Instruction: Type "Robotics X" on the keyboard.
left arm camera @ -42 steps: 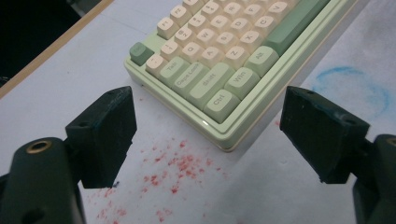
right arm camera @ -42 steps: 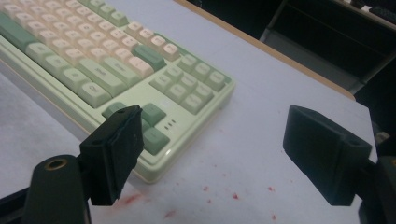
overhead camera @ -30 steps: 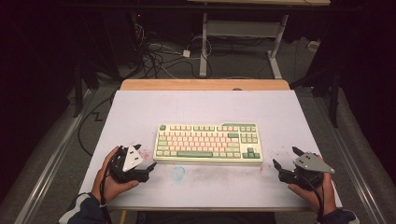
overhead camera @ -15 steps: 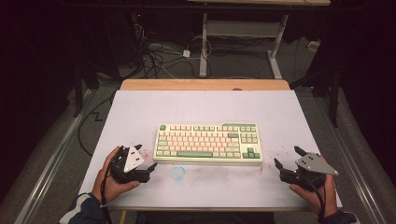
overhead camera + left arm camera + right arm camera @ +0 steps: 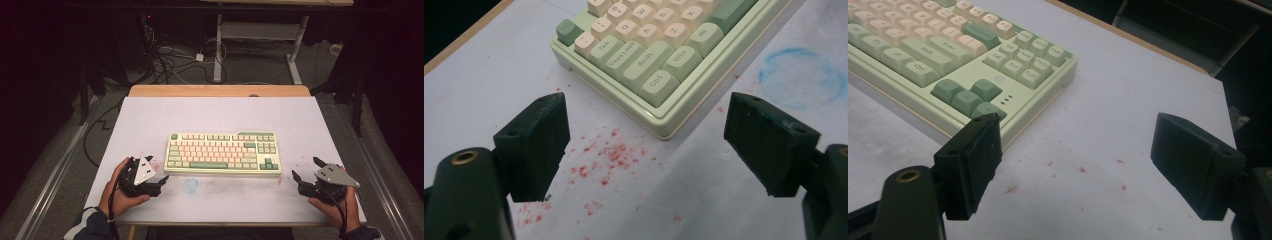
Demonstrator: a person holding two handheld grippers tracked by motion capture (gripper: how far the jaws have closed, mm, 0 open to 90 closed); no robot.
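Table (image 5: 150, 120): white, red-speckled, bears the keyboard (image 5: 223, 152).
Left gripper (image 5: 159, 181): jaws apart, keyboard's corner just ahead, seemingly poised.
Right gripper (image 5: 305, 172): jaws apart, empty, flanking likewise.

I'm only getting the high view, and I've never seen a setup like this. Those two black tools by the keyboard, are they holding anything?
Observer: No. In the left gripper view, the left gripper is open with nothing between its fingers, just red specks on the table.
Operator: And the other one?
Observer: The right gripper is open too, aimed near the keyboard corner with the arrow keys.
Operator: What is that faint blue smudge in front of the keyboard?
Observer: Close up, it is a blue chalky ring on the table surface.
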